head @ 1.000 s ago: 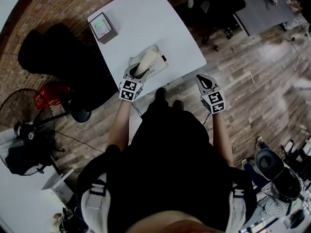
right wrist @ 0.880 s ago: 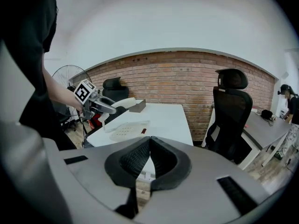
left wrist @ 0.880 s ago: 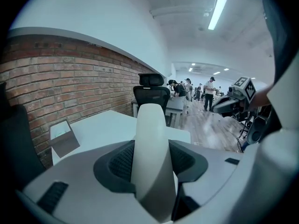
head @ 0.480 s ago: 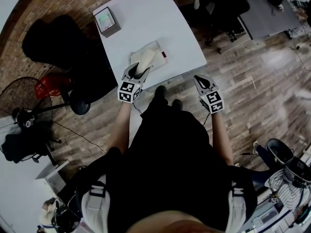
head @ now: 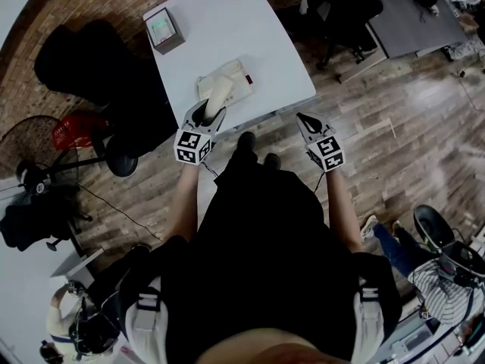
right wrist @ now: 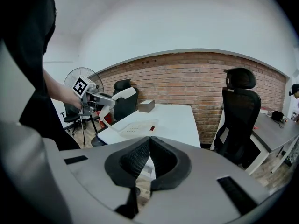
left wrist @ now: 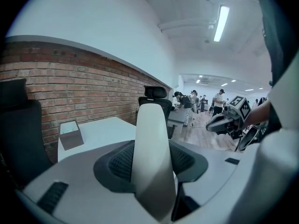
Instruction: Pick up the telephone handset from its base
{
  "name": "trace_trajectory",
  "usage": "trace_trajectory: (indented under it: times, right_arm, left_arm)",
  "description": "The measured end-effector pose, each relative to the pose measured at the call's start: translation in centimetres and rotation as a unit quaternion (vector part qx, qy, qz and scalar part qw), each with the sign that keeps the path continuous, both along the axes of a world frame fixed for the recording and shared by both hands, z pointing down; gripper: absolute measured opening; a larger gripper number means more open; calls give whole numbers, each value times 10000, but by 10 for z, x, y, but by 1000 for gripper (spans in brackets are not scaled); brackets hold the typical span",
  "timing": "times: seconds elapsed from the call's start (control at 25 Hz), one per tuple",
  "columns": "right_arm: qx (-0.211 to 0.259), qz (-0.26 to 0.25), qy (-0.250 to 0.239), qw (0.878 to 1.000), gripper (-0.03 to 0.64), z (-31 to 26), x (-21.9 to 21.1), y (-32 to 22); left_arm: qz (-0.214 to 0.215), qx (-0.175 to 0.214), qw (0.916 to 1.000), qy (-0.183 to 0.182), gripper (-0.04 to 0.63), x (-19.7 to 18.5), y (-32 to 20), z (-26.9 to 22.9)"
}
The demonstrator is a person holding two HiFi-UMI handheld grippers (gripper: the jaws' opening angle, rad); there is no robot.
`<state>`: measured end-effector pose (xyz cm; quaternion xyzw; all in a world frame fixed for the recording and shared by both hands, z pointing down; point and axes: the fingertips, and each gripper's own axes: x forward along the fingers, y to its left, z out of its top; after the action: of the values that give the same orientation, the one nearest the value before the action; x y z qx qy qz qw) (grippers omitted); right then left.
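Left hand-held gripper (head: 208, 114) clamps white telephone handset (head: 220, 91), held clear of base (head: 242, 78) on tabletop (head: 227, 21); right hand-held gripper (head: 305, 118) closed, empty, off tabletop edge.

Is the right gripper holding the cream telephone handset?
No, the right gripper has its jaws shut on nothing; the left gripper clamps the cream telephone handset.
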<state>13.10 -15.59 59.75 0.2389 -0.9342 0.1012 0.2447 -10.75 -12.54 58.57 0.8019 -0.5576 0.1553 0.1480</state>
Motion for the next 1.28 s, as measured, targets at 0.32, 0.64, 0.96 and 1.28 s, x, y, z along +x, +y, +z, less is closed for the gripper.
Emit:
trace_trajectory:
  times: [0.32,0.64,0.96,1.28]
  right_arm:
    - [-50,-7,-147,9999,-2,-2,9,14]
    - [-96,-55,-179,9998,-2,1,18,29]
    - [-98,-161,-162,9997,-2,1,18,41]
    - [-67,-245,-131,9996,-2,3,21,47]
  left_arm:
    - [-48,80,10000,5,218,10,20,-9]
    - [-145,127,9998,22,218,16,40,-12]
    - [-263,171,9995,84,218,17,57,-15]
    - [-360,215,9991,113,218,19,70,-16]
